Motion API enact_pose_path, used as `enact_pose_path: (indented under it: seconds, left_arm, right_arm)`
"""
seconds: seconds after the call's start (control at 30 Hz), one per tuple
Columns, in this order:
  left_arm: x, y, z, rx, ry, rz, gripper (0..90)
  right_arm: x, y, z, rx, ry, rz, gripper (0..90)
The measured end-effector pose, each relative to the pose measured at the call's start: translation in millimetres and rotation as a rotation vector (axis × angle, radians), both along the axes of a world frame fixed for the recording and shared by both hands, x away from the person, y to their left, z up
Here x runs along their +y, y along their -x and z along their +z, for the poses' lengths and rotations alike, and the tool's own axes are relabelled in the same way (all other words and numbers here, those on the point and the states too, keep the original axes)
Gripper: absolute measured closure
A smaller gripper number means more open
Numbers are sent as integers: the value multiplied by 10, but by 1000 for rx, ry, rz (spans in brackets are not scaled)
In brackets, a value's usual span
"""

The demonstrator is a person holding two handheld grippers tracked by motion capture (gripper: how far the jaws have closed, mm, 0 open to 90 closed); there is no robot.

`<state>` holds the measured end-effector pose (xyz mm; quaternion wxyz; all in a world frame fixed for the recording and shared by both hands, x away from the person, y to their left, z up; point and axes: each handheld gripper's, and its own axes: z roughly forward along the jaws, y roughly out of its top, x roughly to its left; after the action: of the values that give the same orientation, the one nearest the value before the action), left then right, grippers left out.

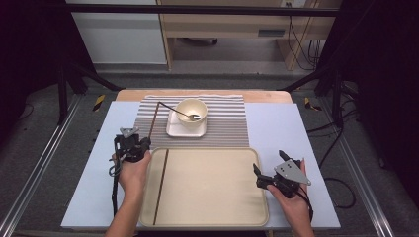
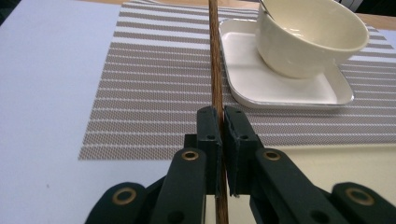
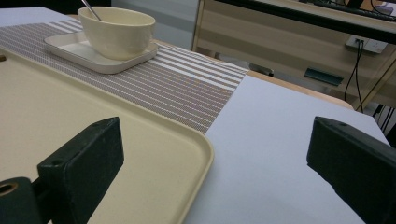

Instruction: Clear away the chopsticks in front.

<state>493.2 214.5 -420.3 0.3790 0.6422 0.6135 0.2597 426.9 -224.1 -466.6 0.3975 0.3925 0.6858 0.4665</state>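
Tray: large beige rectangular plastic tray (image 1: 207, 187) lay nearest on the pale blue table cover (image 1: 276, 128); one dark brown wooden chopstick (image 1: 160, 185) rested along its left side.
Right gripper: black two-jaw tool (image 1: 264, 174) sat at the tray's right edge, jaws spread wide with nothing between them.
Left gripper: black two-jaw tool (image 2: 221, 122) was at the tray's far left corner, jaws narrowed tight on a second dark brown wooden chopstick (image 2: 215, 70).
Held chopstick: pinched near its lower end, it ran away over the grey-and-white striped woven placemat (image 2: 154, 93), just left of the plate.
Plate: white square ceramic plate (image 2: 280, 91) lay on the placemat.
Bowl: cream round ceramic bowl (image 2: 308, 39) stood on the plate, a metal spoon (image 1: 188, 115) inside it.
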Motion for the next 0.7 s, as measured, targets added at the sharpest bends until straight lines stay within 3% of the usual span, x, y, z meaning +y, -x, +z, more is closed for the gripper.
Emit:
enact_pose_path:
  seconds: [0.07, 0.23, 0.3, 0.4, 0.47, 0.7]
  left_arm:
    - [-63, 121, 12, -9, -32, 2, 853]
    - [-86, 299, 27, -3, -33, 4, 854]
    - [-98, 372, 31, -13, -59, 0, 853]
    - [-126, 447, 10, -23, -46, -9, 853]
    - [-170, 501, -1, -31, -73, -20, 853]
    - [-268, 692, 5, -70, -31, -24, 853]
  right_arm:
    - [-13, 15, 18, -5, -10, -6, 41]
    - [-14, 29, 32, -9, -10, -11, 41]
    - [-13, 29, 33, -12, -11, -16, 41]
    - [-32, 29, 42, -19, -17, -23, 41]
    - [-44, 22, 32, -13, -20, -28, 41]
    - [-58, 10, 22, -7, -24, -27, 41]
